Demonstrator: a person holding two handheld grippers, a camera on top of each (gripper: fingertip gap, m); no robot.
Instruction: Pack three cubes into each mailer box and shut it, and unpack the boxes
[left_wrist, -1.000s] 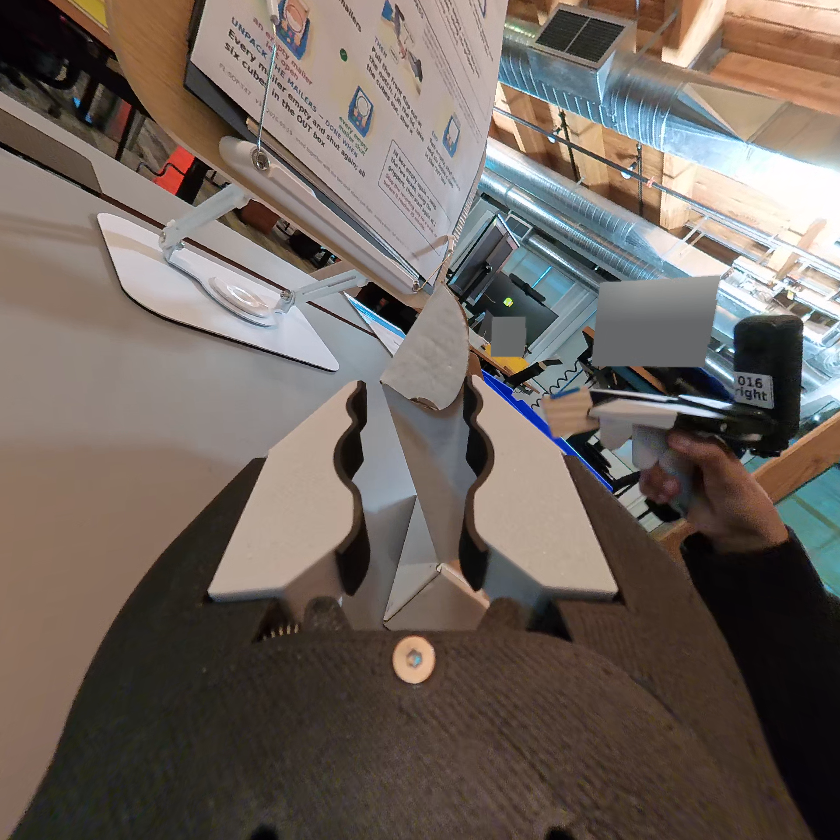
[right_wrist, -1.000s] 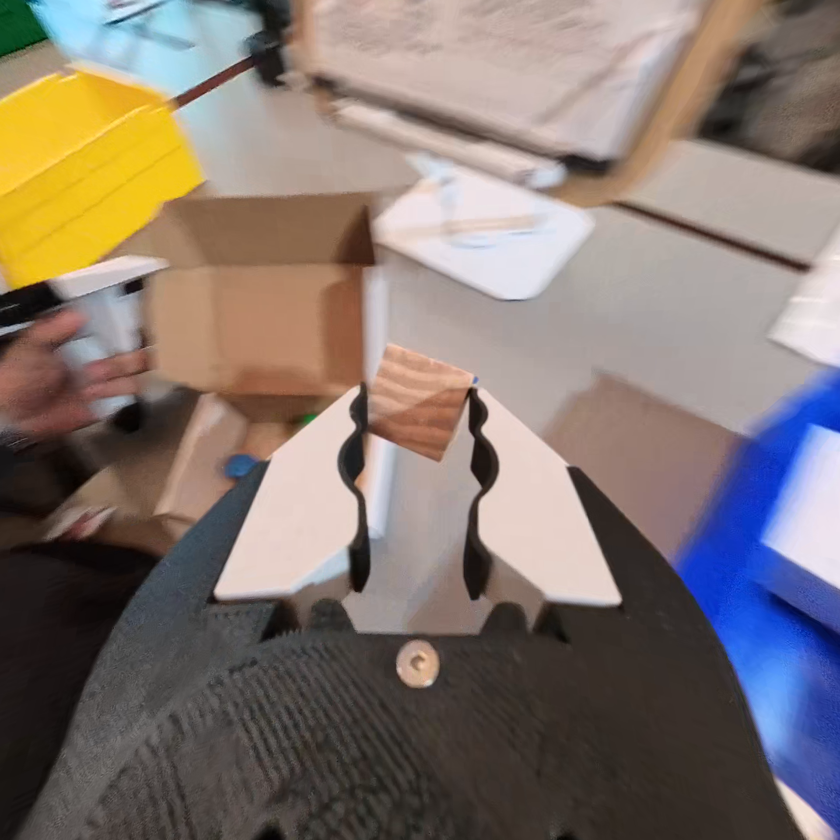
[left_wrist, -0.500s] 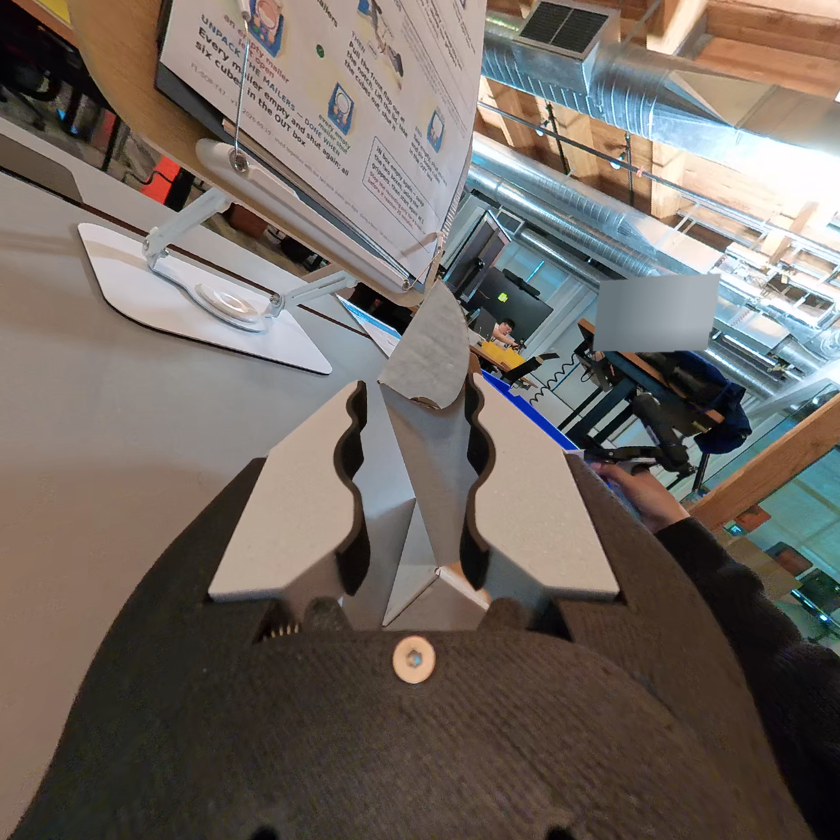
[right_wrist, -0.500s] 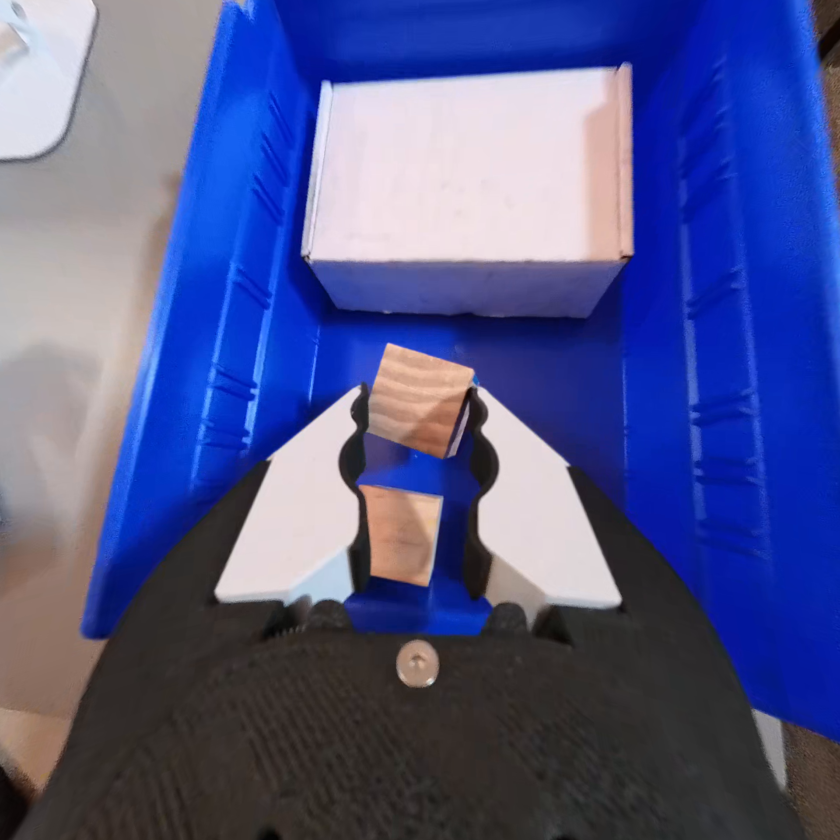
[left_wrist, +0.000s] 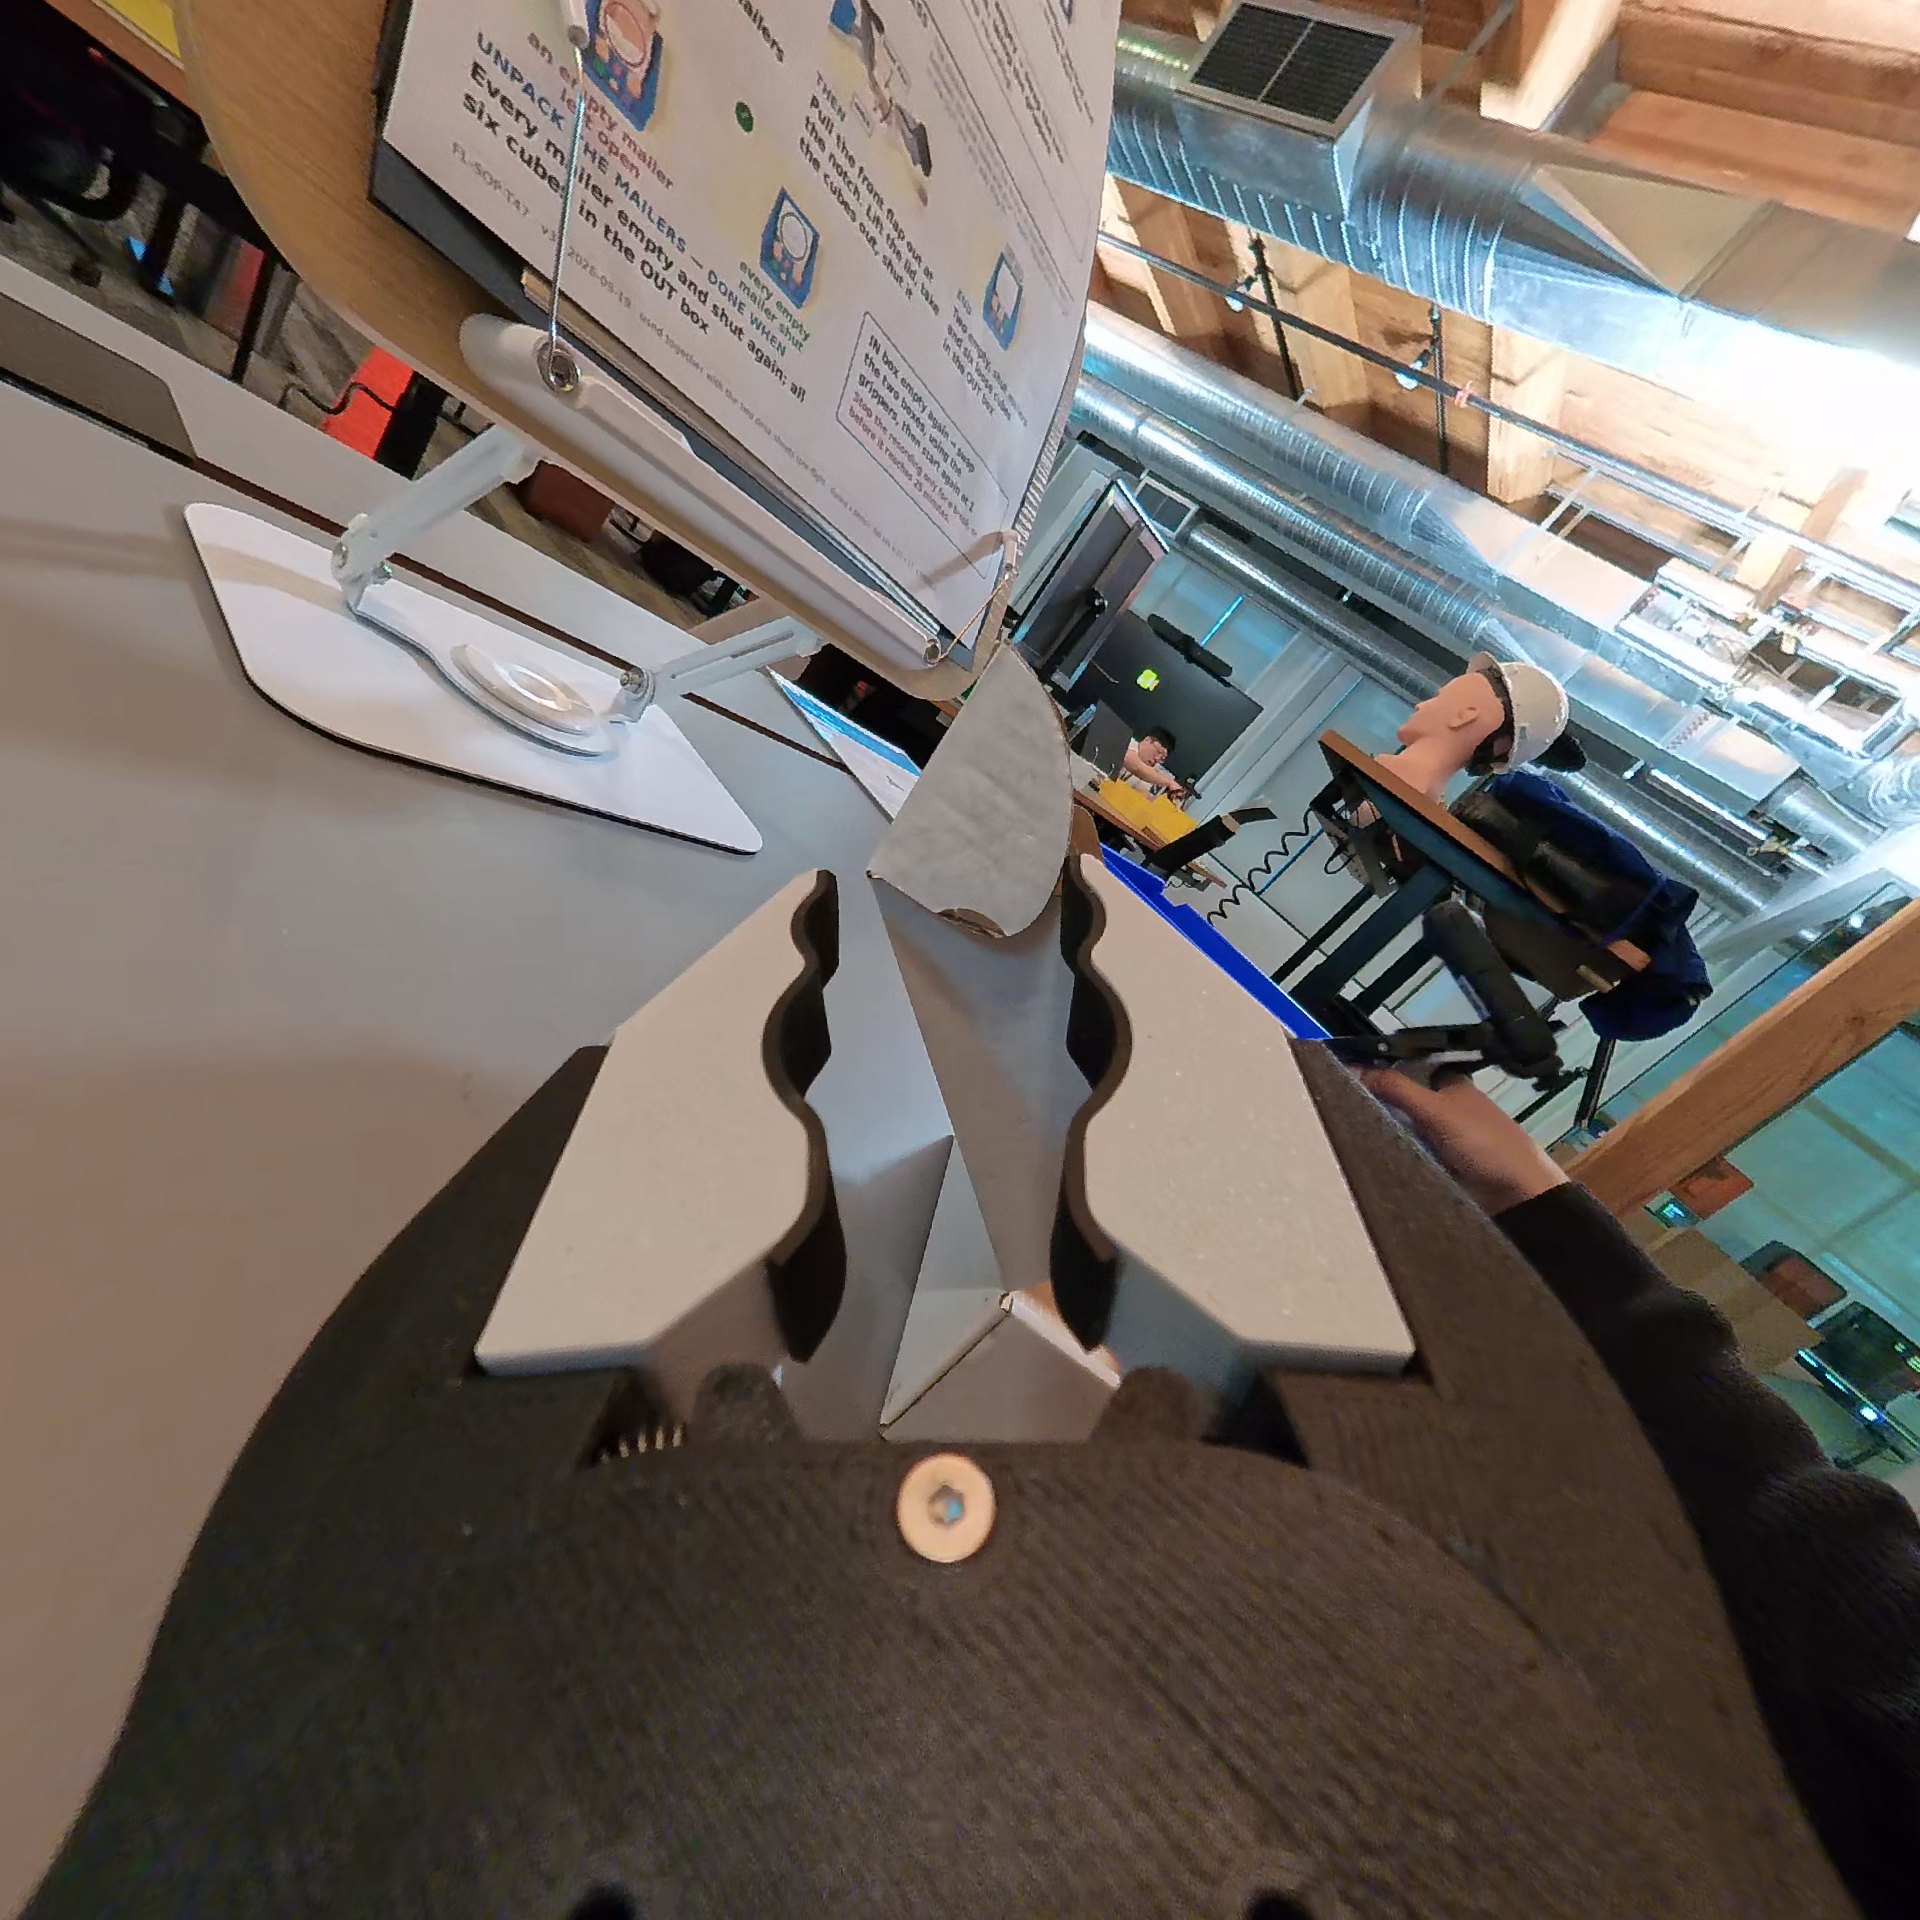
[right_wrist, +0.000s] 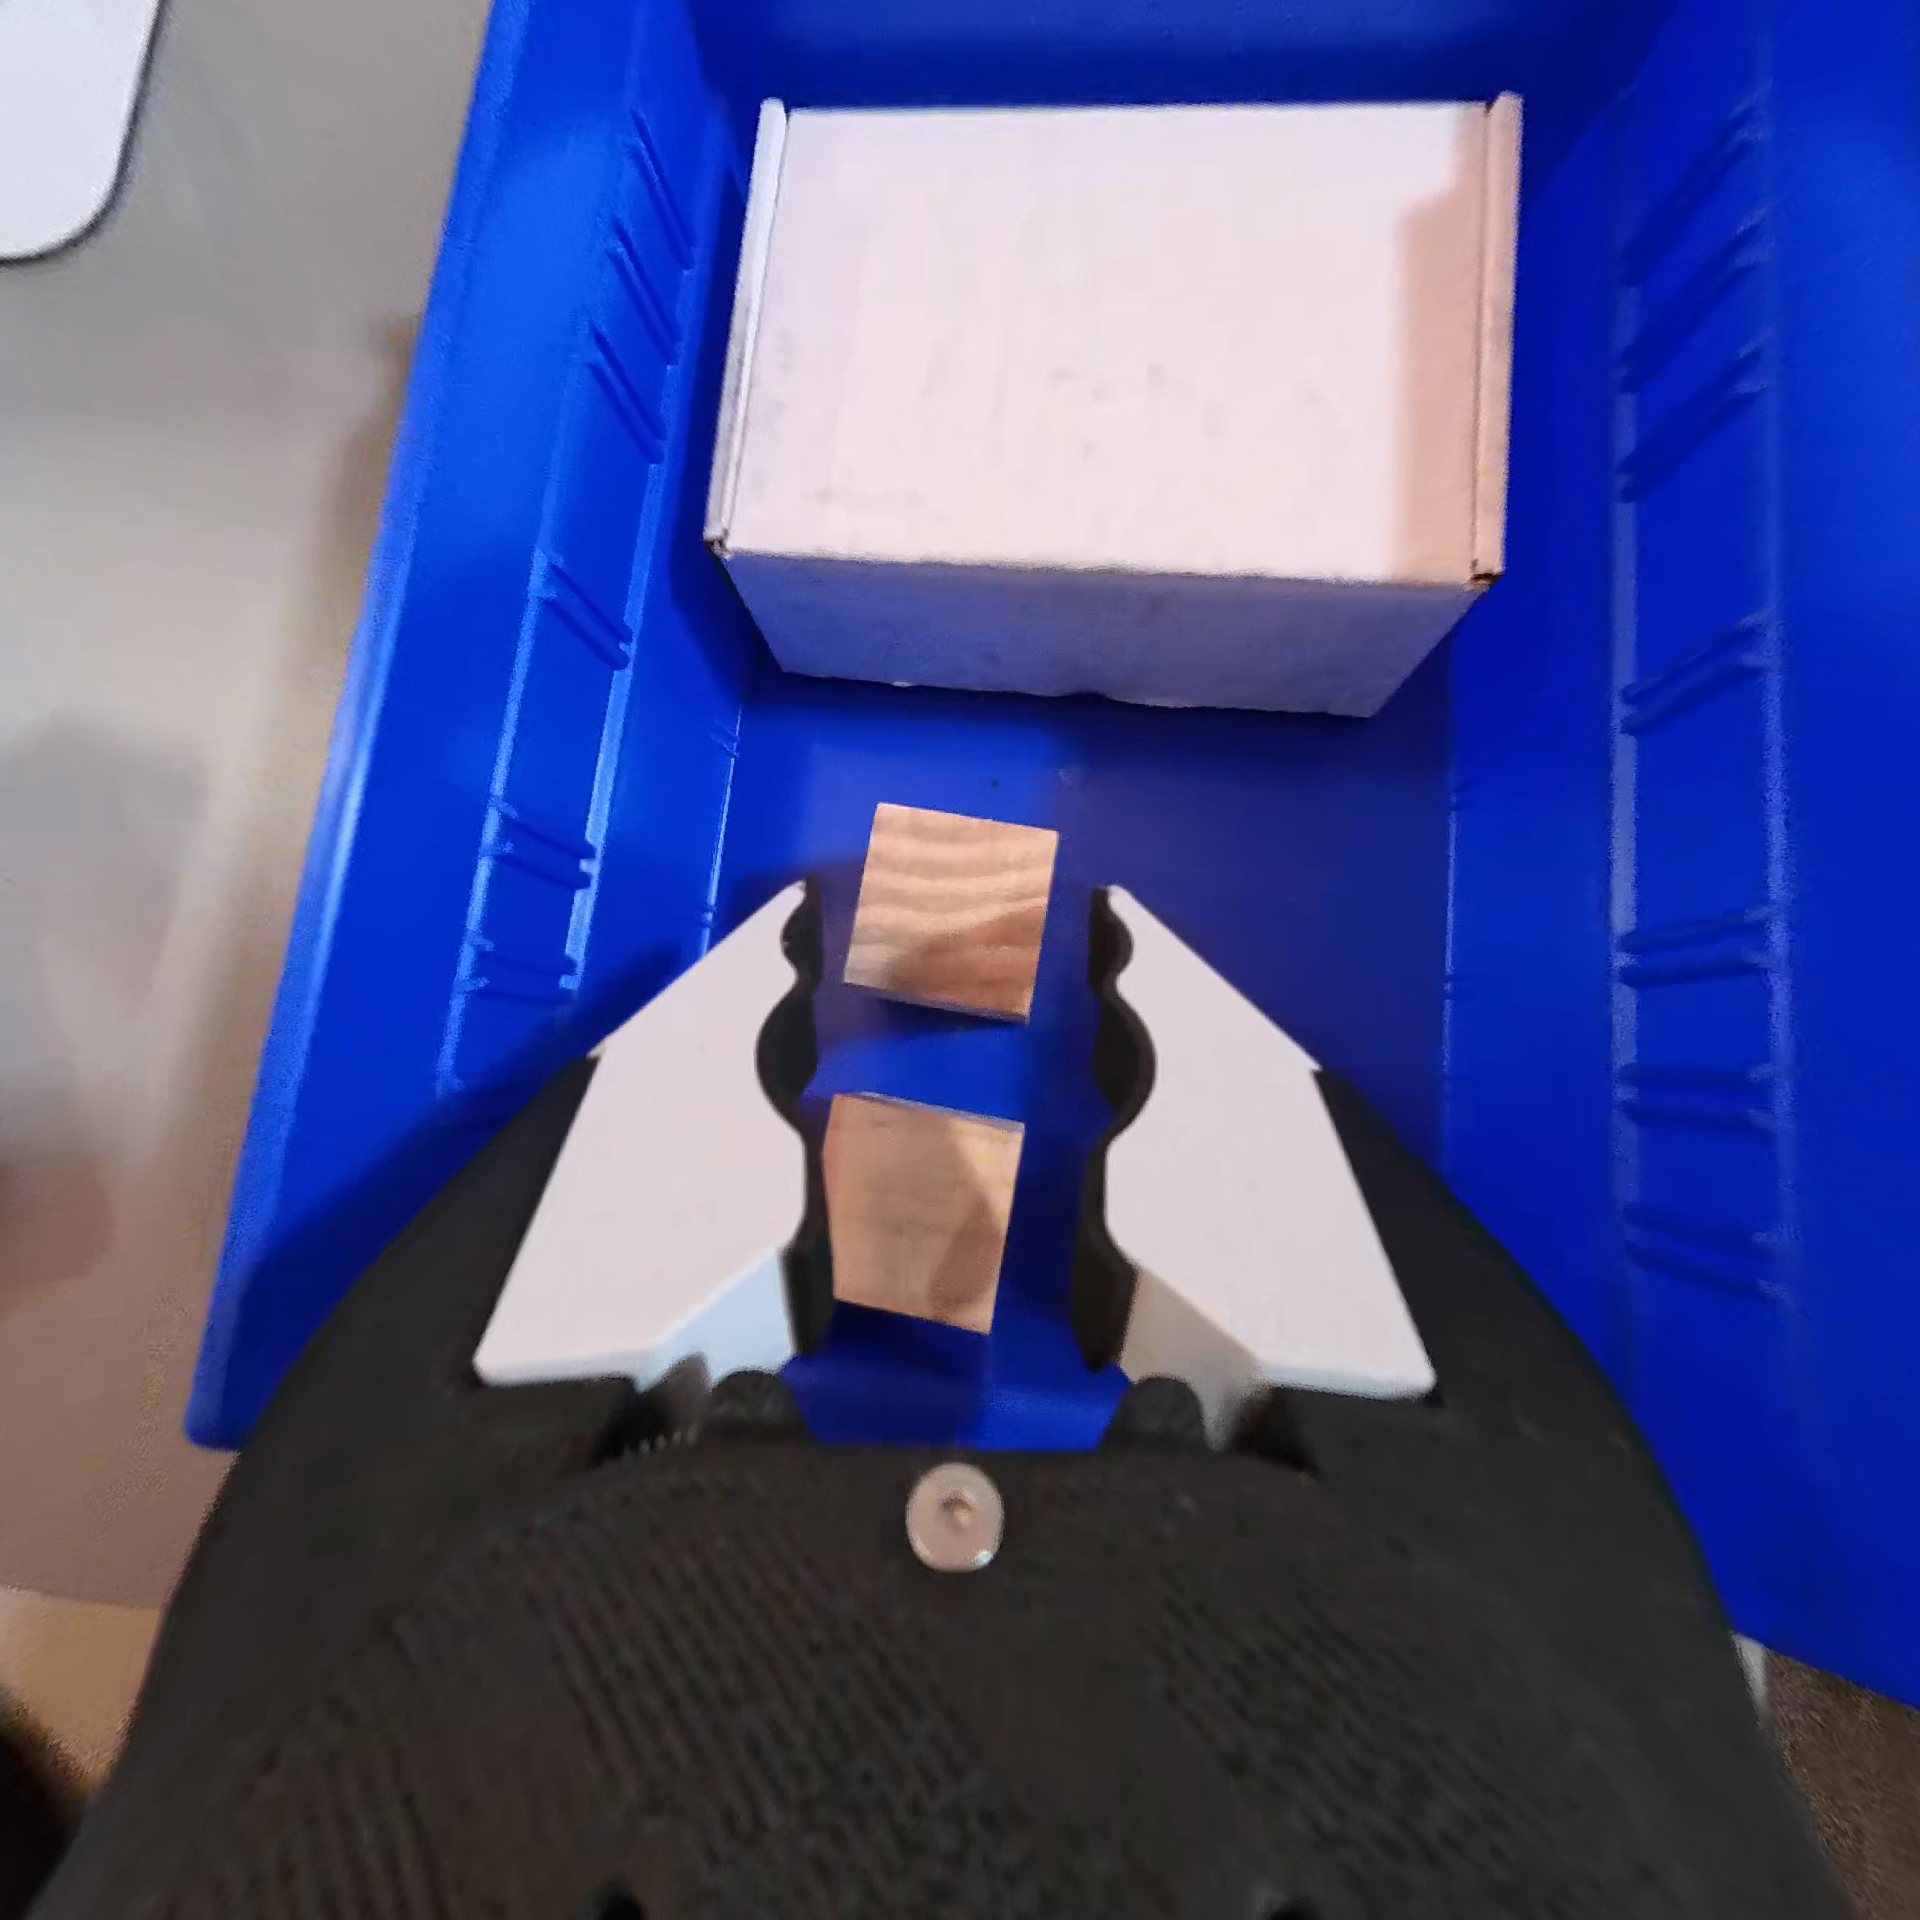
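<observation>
Wooden cubes, two, lie on the floor of a blue bin (right_wrist: 499, 831), seen only in the right wrist view: far cube (right_wrist: 951, 909) at the fingertip line, near cube (right_wrist: 925, 1210) deeper between the fingers, the two apart with a strip of blue between them. Right gripper (right_wrist: 951, 904) hangs over them, jaws spread, neither finger touching either cube. Beyond the cubes, at the bin's far end, a shut white mailer box (right_wrist: 1117, 374), long axis running across the bin from wall to wall, front face toward the camera. Left wrist view shows none of that; there the left gripper (left_wrist: 951, 894) is clamped on a white cardboard flap (left_wrist: 982, 821) of a mailer, the flap standing up past the fingertips, its rounded tip pointing up and away, long axis along the fingers. Grey table (left_wrist: 260, 987) to the left, with a white stand (left_wrist: 468, 686) carrying a printed instruction sheet (left_wrist: 790, 260). A hand (left_wrist: 1455, 1132) in a dark sleeve at the right edge. Corner of the bin visible just beyond the right finger.
</observation>
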